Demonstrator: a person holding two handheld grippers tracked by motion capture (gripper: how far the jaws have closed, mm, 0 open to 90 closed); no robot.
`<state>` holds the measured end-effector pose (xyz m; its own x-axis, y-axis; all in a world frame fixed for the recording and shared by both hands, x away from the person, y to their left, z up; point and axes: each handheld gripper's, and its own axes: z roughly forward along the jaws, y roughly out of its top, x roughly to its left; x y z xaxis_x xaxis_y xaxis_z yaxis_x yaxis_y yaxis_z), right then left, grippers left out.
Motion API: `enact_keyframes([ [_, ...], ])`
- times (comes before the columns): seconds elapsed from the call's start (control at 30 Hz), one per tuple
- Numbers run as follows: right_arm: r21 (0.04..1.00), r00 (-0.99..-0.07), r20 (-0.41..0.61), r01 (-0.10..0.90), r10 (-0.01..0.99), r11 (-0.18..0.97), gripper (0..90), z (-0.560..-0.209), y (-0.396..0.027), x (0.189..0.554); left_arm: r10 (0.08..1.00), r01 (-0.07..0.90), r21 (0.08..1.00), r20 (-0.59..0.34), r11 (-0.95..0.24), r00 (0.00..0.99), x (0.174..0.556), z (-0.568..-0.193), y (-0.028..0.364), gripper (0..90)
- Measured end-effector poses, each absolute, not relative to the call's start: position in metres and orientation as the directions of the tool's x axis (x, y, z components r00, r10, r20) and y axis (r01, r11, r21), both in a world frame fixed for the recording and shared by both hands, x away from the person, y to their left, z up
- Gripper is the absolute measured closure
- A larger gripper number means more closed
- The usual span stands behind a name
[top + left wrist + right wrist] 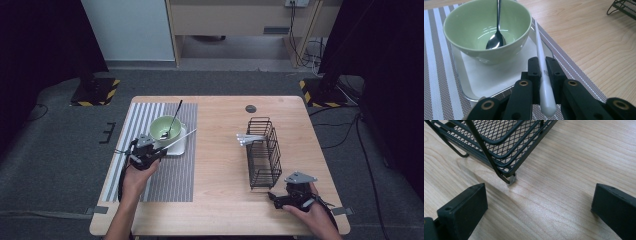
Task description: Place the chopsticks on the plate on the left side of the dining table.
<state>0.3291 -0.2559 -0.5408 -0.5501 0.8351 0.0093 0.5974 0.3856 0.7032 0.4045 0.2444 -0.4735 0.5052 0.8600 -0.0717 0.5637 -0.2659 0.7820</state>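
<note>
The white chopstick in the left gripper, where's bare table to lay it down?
Bare wood lies between the striped placemat and the black wire rack, and along the near edge. The mat's far end is crowded by the green bowl on its white tray. The left gripper grips the chopstick.

The bowl (484, 27) is showing a pale green colour, plain, without any pattern. The spoon (496, 37) inside it is shining silver. The tray (489, 77) under the bowl is looking white. The placemat (175, 175) is carrying thin stripes, grey-brown and white, and on its left part the stripes are getting wider. The chopstick (544, 75) is showing plain white. The left gripper (543, 66) is looking black, with small brass-coloured rings on it. The table (220, 150) is showing light wood with a soft grain. The wire rack (264, 155) is looking black. The right gripper (291, 199) is black too, carrying a grey plate on top.
</note>
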Motion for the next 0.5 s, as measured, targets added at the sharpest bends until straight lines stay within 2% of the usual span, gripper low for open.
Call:
enact_keyframes([
  [0.5, 0.704, -0.552, 0.009, 0.596, 0.834, 0.387, 0.3, -0.541, -0.256, 0.329, 0.842, 0.587, 0.747, -0.069, -0.311, 0.535, 0.405, -0.488, 0.254, 82.2],
])
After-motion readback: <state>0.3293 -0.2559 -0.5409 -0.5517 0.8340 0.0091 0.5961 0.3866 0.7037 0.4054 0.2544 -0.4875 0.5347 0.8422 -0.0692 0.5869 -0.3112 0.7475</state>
